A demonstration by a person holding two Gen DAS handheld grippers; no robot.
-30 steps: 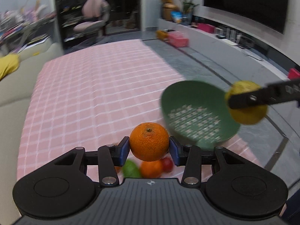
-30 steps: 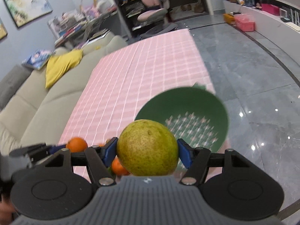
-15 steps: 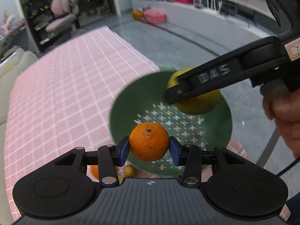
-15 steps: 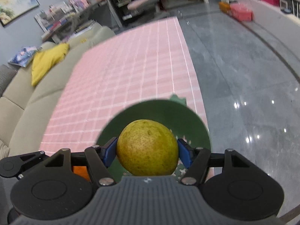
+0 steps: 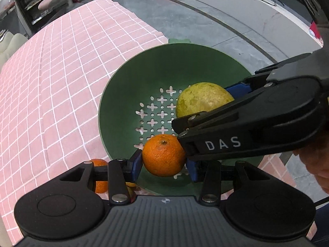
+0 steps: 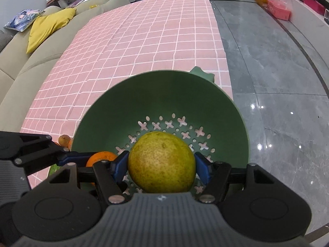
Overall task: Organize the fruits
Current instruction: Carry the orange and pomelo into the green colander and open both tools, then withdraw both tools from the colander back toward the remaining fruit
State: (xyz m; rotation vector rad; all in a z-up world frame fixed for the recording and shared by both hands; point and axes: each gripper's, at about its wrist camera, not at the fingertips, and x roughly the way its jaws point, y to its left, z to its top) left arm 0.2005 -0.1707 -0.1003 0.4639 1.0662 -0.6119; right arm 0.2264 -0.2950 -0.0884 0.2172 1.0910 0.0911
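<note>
Left hand-held gripper [image 5: 164,163] jaws opening around round orange mandarin [image 5: 163,158] over green perforated plastic colander [image 5: 131,82]; right hand-held gripper [image 6: 161,167] grips yellow-green round citrus [image 6: 161,161] over colander

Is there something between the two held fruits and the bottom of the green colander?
Nothing visible. The orange in the opening left claw and the yellow-green fruit in the right claw hang over the bare perforated bottom of the green colander.

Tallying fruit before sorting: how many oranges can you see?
2. One orange sits between the left gripper's opening jaws, over the green colander. The second orange lies on the pink tablecloth beside it. Others may be hidden.
</note>
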